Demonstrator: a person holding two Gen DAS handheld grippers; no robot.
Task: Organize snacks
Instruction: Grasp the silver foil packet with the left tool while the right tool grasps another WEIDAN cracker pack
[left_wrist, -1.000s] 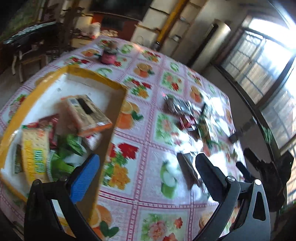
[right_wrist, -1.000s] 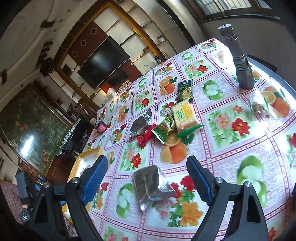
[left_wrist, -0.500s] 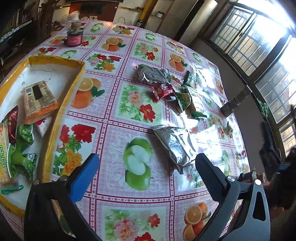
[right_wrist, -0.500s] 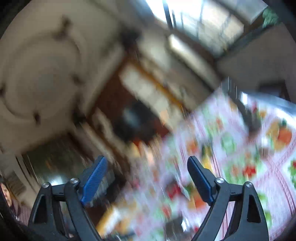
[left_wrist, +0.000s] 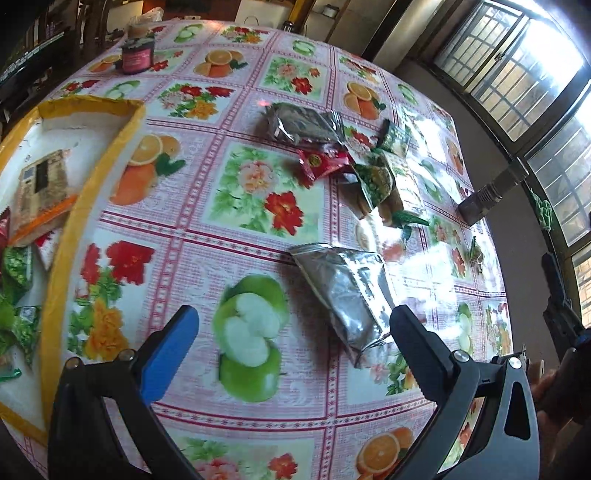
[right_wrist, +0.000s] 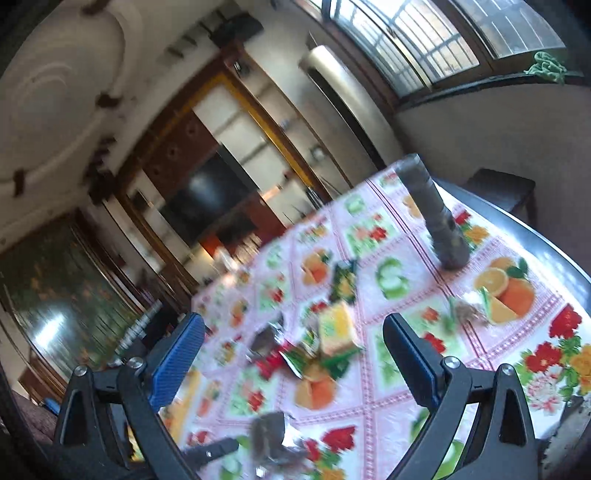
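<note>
Fingers of left gripper (left_wrist: 291, 328) standing wide, empty, hovering over crinkled silver foil snack pouch (left_wrist: 347, 291) lying on floral-clothed bench (left_wrist: 236, 229). Yellow-rimmed tray (left_wrist: 92, 184) sitting at nine o'clock. Right gripper (right_wrist: 293, 339) fingers wide, empty.

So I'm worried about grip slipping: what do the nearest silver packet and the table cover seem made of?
The silver packet looks like metallised foil film: mirror-like, crinkled, with a flat crimped end seam. The table cover looks like printed vinyl or oilcloth, though coated fabric is possible: a glossy fruit and flower print with white glare patches near the window side. Both look smooth, so probably slippery.
</note>
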